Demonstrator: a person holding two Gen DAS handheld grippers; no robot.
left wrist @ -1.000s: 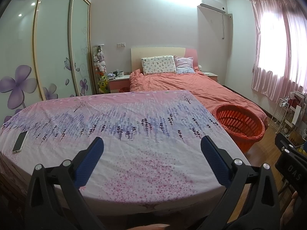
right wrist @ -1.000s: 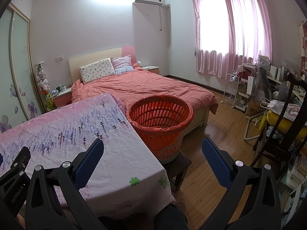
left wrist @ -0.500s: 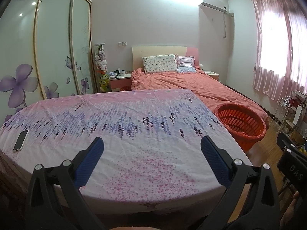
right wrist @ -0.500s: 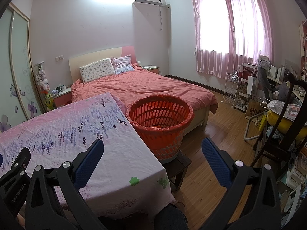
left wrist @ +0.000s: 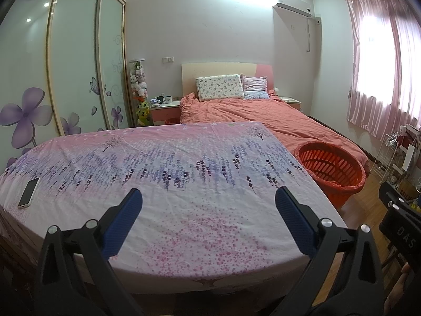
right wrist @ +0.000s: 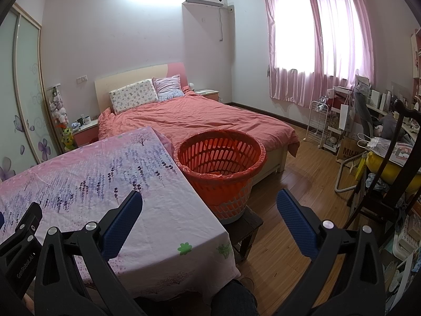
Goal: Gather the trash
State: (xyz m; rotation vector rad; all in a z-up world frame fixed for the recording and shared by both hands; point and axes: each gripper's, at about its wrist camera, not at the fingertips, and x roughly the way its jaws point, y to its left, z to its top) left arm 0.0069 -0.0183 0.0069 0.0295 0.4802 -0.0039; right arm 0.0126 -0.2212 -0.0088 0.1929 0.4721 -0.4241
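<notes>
We hold the left gripper (left wrist: 208, 218) and right gripper (right wrist: 209, 218) spread wide and empty above the floral tablecloth (left wrist: 184, 173), the lined orange basket (right wrist: 221, 163) parked alongside for trash.

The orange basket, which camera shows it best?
The right wrist view: the orange basket sits near centre, whole, with its liner and the stool under it visible. The left wrist view shows it smaller, at the right, partly behind the table.

"GenRobot.AI" runs along the left gripper (right wrist: 19, 242) body in the right wrist view; "DAS" marks the right gripper (left wrist: 402, 226) body; "MUJI" on a cardboard box (right wrist: 351, 150)
</notes>
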